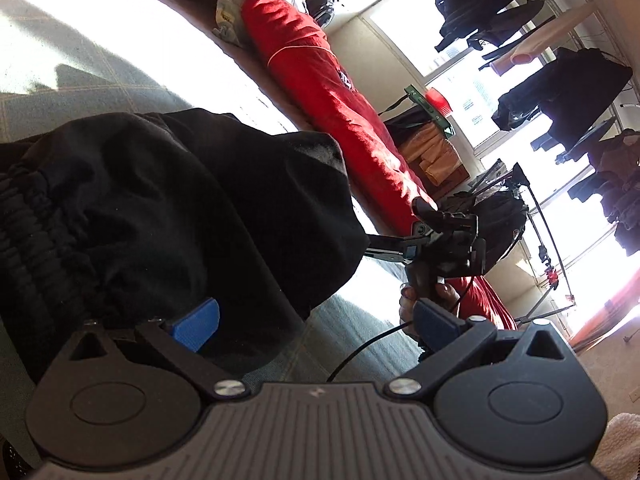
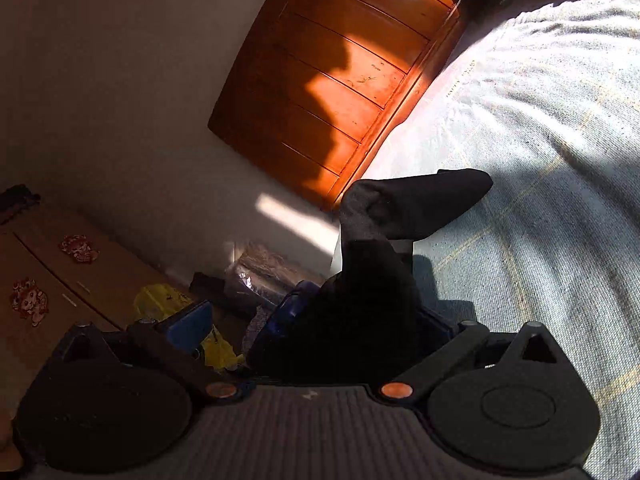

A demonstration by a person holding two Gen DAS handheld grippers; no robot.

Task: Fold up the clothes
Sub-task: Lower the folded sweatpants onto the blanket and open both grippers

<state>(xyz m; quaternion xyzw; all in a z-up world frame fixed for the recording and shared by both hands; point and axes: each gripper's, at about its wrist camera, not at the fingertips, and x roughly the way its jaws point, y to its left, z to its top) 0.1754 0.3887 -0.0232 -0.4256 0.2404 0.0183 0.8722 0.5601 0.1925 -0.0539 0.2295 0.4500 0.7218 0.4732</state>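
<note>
A black garment [image 1: 160, 208] with a gathered elastic waistband lies bunched on the bed, in the left wrist view. My left gripper [image 1: 314, 324] stands open; the cloth drapes over its left blue pad [image 1: 196, 324], while the right pad [image 1: 434, 322] is bare. At the garment's far edge a hand holds my right gripper [image 1: 370, 246], its fingers reaching the cloth. In the right wrist view my right gripper [image 2: 316, 324] is open, with black cloth [image 2: 400, 208] lying between its fingers, hiding the right pad and trailing onto the sheet.
The bed has a grey-green checked sheet [image 2: 540, 160] and a wooden headboard [image 2: 340, 80]. A long red bundle [image 1: 320, 80] lies along its far side. Dark clothes hang on a rack [image 1: 560, 80] by bright windows. A cardboard box [image 2: 48, 280] and yellow bag [image 2: 160, 300] sit on the floor.
</note>
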